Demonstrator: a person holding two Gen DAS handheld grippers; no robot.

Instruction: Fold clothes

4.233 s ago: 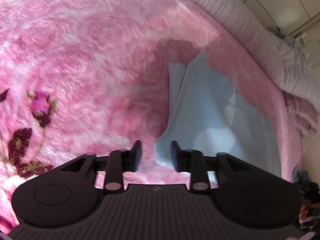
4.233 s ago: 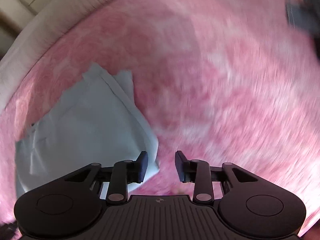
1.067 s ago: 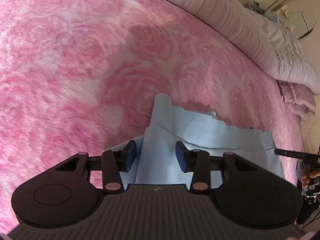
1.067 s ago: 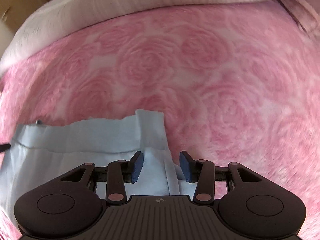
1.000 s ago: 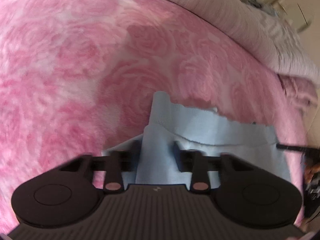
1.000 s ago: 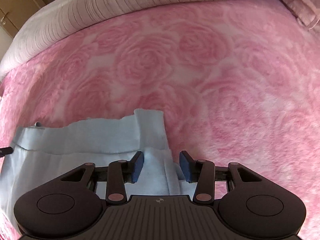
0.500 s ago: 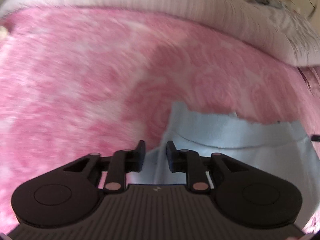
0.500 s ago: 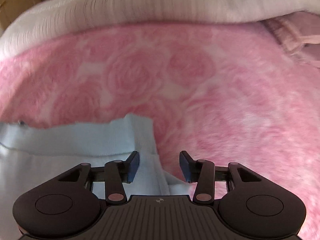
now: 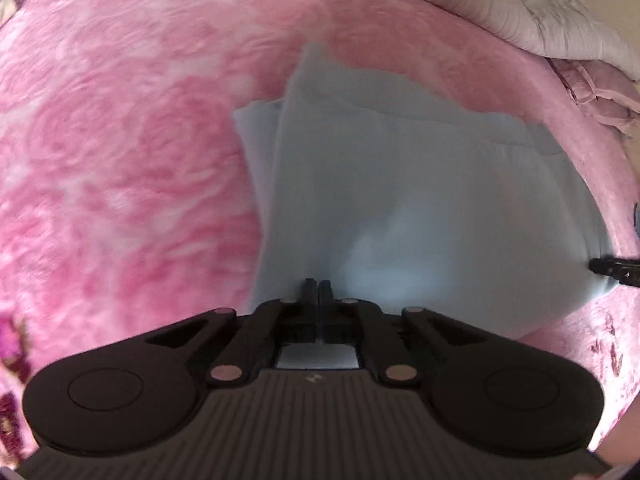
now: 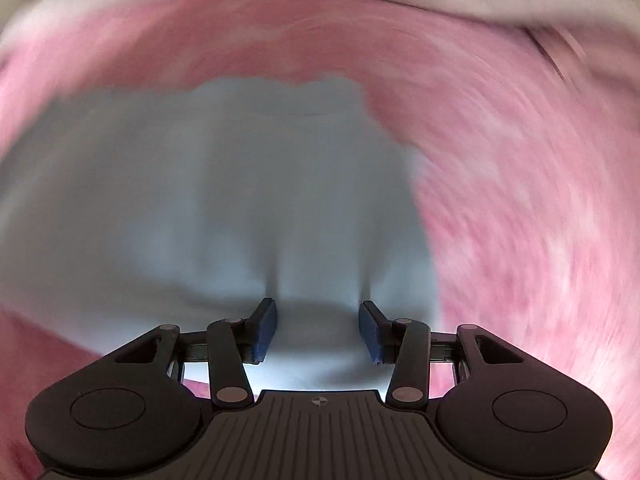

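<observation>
1. The left gripper (image 9: 319, 286) has its two fingers pressed right together, and the near edge of the light blue garment (image 9: 420, 200) runs straight into that pinch, so it's clamped on the cloth.
2. From there the garment fans out toward 12 and 2 o'clock in the left wrist view, with a second layer peeking out along its edge at about 10 o'clock.
3. Everything sits on a fuzzy pink rose-pattern blanket (image 9: 120, 140), which fills the whole 9 o'clock side of that view.
4. A pale ribbed duvet (image 9: 540, 12) is bunched along the far edge around 1 o'clock, touching the blanket's border.
5. At 3 o'clock in the left view, a black tip of the right gripper (image 9: 612, 270) pokes in just at the garment's edge.
6. In its own view, the right gripper (image 10: 318, 330) has its blue pads (image 10: 265, 330) spread well apart, with the garment (image 10: 240, 184) passing between them. That frame is badly smeared, so I honestly can't tell if the pads touch the fabric; it looks like they don't.
7. In the right wrist view the blanket (image 10: 520, 200) takes up the 3 o'clock side.
</observation>
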